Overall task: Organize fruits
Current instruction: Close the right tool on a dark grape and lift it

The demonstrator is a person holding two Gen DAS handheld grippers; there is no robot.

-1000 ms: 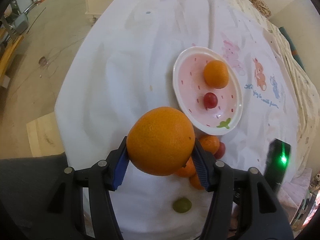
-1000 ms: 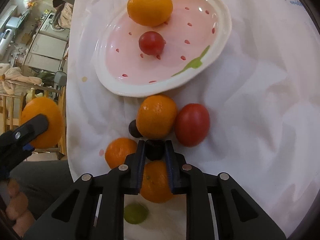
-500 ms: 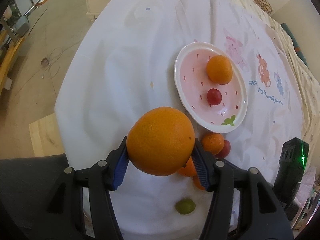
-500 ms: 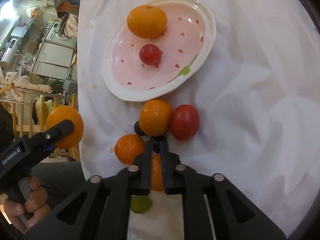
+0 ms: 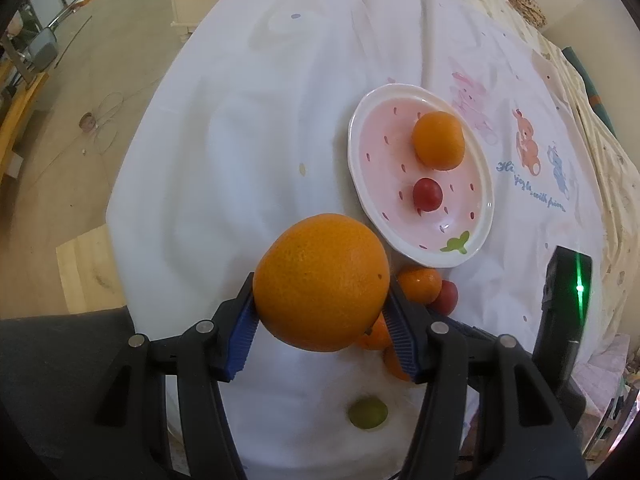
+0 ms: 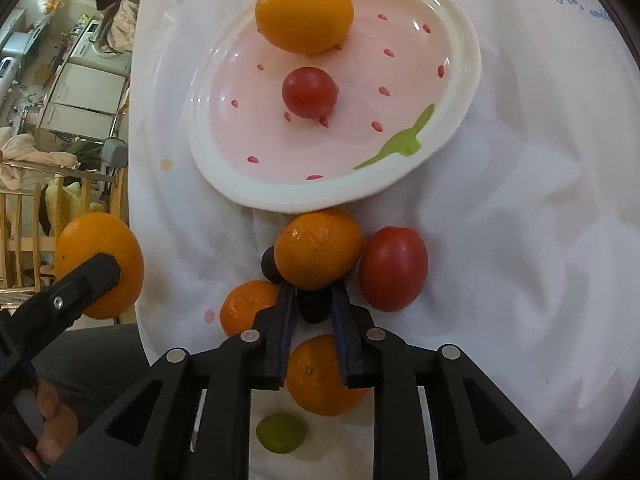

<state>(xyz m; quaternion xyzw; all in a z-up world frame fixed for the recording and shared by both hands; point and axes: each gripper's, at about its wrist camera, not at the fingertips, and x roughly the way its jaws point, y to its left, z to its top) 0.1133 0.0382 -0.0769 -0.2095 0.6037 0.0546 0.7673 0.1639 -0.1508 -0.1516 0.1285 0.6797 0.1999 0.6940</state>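
Observation:
My left gripper (image 5: 320, 284) is shut on a large orange (image 5: 320, 280) and holds it above the near edge of the white cloth. A pink plate (image 6: 460, 80) carries an orange (image 6: 304, 14) and a cherry tomato (image 6: 309, 92). My right gripper (image 6: 312, 288) points down at the fruit pile in front of the plate. Its jaws are opening, and a dark grape (image 6: 313, 308) lies between them, with the pads loose on it. The fingertips sit right behind a mandarin (image 6: 320, 248). Beside it lie a red tomato (image 6: 393, 267) and a second dark grape (image 6: 270, 266).
Two more mandarins (image 6: 248, 308) (image 6: 316, 380) and a green grape (image 6: 280, 436) lie near the table's front edge. The white cloth (image 5: 240, 140) drops off to bare floor on the left. A person's hand (image 6: 48, 436) grips the left tool.
The right gripper first drew back, then moved in toward the plate, and its jaws spread apart around the dark grape. The left gripper and its orange stayed still.

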